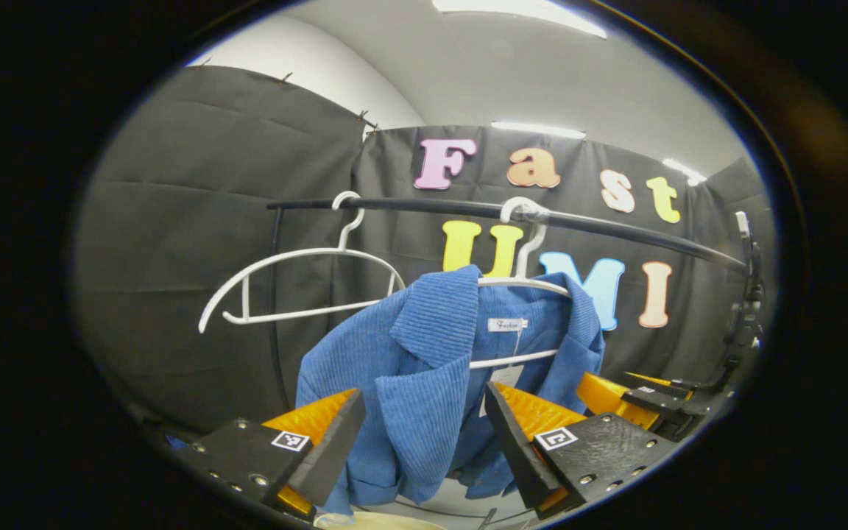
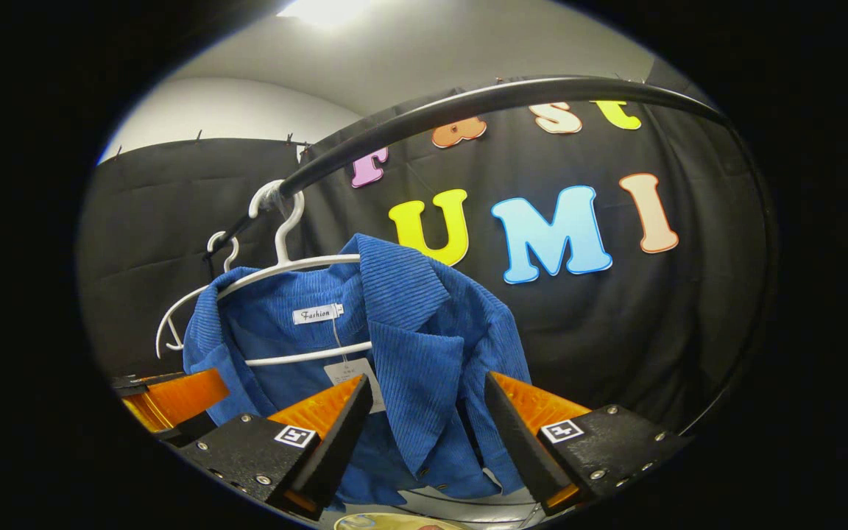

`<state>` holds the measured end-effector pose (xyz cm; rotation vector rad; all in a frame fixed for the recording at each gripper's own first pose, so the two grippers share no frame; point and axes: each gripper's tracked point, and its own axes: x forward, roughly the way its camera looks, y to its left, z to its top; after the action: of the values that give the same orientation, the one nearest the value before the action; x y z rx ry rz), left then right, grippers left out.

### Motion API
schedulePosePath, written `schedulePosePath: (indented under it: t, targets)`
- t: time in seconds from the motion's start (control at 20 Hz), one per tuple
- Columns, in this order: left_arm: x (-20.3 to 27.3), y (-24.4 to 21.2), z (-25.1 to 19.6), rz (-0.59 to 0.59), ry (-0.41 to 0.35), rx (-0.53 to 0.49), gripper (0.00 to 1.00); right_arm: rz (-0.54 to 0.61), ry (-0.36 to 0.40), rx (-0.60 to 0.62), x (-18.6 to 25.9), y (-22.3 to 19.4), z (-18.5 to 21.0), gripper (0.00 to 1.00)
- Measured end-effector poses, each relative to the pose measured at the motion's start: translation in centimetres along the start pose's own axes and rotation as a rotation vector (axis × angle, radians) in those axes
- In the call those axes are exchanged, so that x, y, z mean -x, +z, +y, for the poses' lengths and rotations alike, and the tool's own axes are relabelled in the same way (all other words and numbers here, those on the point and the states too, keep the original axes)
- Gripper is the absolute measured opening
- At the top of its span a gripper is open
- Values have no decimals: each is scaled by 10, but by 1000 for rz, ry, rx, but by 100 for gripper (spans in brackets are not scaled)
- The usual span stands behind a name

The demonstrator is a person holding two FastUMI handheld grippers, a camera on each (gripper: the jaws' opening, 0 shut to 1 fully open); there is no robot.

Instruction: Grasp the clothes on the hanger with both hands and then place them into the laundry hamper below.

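Note:
A blue corduroy jacket (image 1: 424, 383) hangs on a white hanger (image 1: 523, 283) from a black rail (image 1: 615, 232). In the left gripper view, my left gripper (image 1: 424, 434) stands open, its fingers on either side of one front panel of the jacket without pressing on it. The right gripper (image 1: 634, 397) shows at the lower right of that view. In the right gripper view, the same jacket (image 2: 409, 346) hangs from its hanger (image 2: 284, 269), and my right gripper (image 2: 428, 430) is open around the other front panel. The left gripper (image 2: 166, 397) shows at the lower left there.
An empty white hanger (image 1: 299, 283) hangs on the rail to the left of the jacket, also seen behind it as the second hanger (image 2: 174, 324). A pale rounded rim (image 1: 380, 521) shows below the jacket, likewise the rim (image 2: 394, 521). Black cloth walls stand behind.

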<state>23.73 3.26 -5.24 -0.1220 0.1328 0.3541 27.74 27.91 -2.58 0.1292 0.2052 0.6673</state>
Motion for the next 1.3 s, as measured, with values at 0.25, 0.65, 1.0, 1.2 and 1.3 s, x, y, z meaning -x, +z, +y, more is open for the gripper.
schedulePosePath:
  t: [0.25,0.65,1.0,1.2,1.3]
  targets:
    - [-19,-4,4,-2,79,-26,93,62,54,-24,-20,-17,3,95]
    - [-47,-18,16,12,182,-51,93,99,35,-16,-57,-31,-6,95]
    - [-51,-16,26,-5,205,-45,74,82,65,10,-76,-30,1,81]
    - [-50,-18,23,-15,182,-16,17,75,95,28,-71,-31,7,35]
    - [-50,-19,20,-11,145,-11,18,63,89,-14,-71,-29,-3,7]
